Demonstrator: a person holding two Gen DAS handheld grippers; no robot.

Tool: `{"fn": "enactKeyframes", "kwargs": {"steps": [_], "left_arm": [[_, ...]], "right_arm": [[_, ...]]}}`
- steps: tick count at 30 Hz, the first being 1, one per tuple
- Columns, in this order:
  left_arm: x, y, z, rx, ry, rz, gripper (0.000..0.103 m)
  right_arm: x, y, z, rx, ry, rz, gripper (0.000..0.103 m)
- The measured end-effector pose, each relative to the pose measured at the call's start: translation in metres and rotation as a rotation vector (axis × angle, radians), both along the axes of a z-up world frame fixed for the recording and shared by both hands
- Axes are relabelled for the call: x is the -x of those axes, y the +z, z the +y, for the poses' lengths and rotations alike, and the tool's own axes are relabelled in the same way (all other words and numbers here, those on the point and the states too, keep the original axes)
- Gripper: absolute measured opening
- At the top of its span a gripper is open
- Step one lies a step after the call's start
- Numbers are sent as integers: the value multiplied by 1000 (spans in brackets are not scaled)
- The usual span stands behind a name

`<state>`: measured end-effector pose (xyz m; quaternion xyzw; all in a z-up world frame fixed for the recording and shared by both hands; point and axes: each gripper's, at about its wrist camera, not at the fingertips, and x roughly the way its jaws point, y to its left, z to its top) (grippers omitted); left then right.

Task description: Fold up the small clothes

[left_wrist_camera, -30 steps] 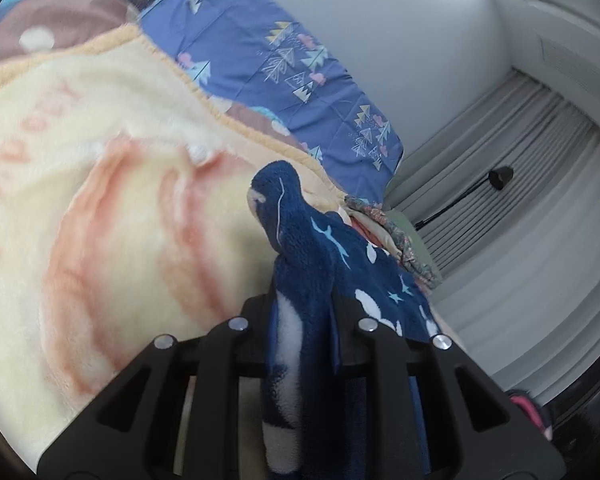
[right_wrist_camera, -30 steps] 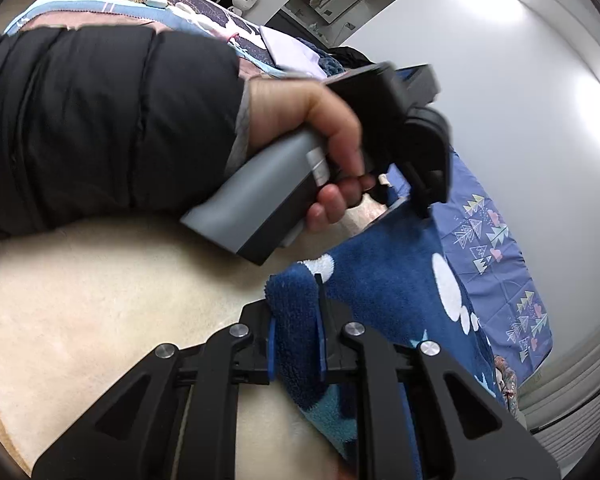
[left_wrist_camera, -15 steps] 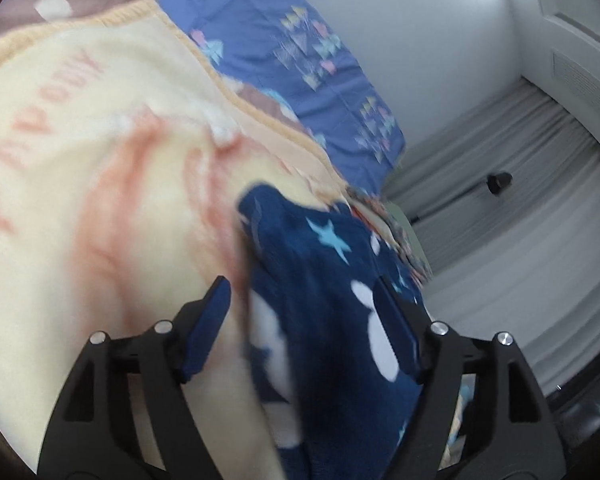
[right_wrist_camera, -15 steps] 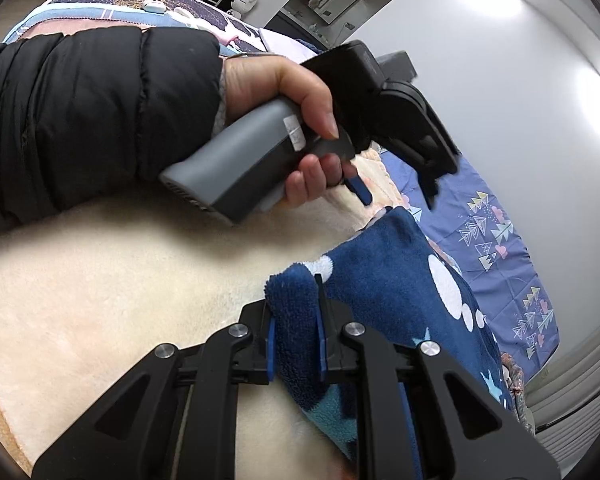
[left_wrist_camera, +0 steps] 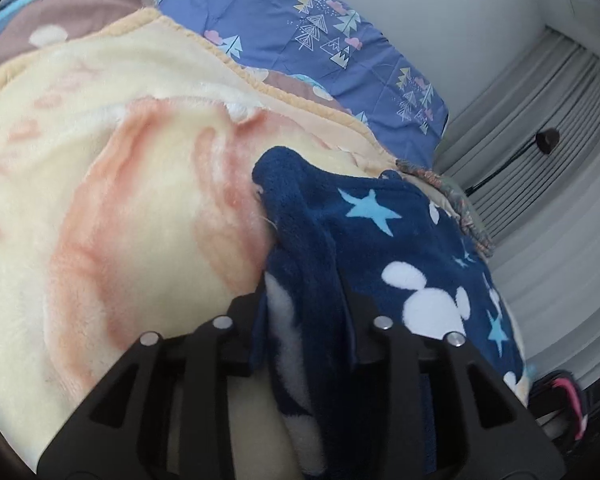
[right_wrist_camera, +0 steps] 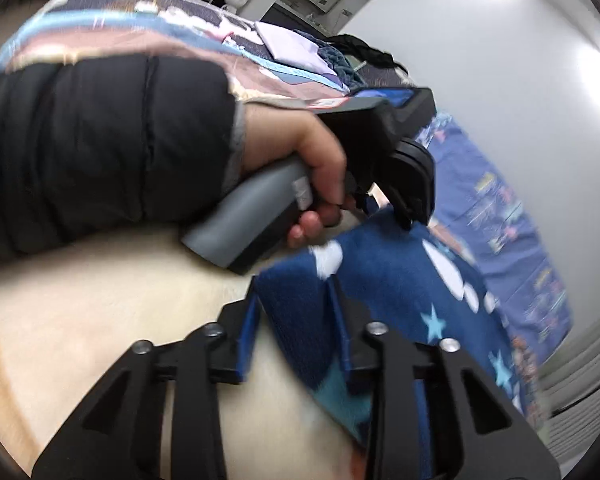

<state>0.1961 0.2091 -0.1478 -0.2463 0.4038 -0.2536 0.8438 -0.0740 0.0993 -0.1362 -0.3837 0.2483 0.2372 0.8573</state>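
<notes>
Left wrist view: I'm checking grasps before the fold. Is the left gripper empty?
No. The left gripper is shut on a bunched edge of the navy fleece garment.

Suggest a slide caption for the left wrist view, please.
Left gripper pinches a bunched fold of the navy star-print fleece garment on the cream blanket.

A cream fleece blanket [left_wrist_camera: 112, 184] with orange-pink markings covers the bed. Beyond its far edge lies a blue-violet sheet [left_wrist_camera: 316, 44] printed with small trees and clouds. A patterned fabric piece [left_wrist_camera: 456, 204] rests at the blanket's far corner. Grey pleated curtains [left_wrist_camera: 556, 184] hang along the wall, with a black lamp [left_wrist_camera: 546, 140] in front of them. A lilac cloth [right_wrist_camera: 288, 46] lies on the bedding.
</notes>
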Motion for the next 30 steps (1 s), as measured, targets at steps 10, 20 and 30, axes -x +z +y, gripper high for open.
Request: {"fn": "enactKeyframes", "kwargs": {"steps": [10, 20, 30], "left_arm": [[-4, -3, 1, -1, -1, 15, 42], [-3, -2, 0, -13, 0, 11, 46], [-3, -3, 0, -12, -5, 8, 46]], "right_arm": [[-33, 79, -173, -528, -616, -44, 46], [-72, 27, -200, -492, -750, 267, 44], [-146, 10, -231, -561, -789, 383, 33]]}}
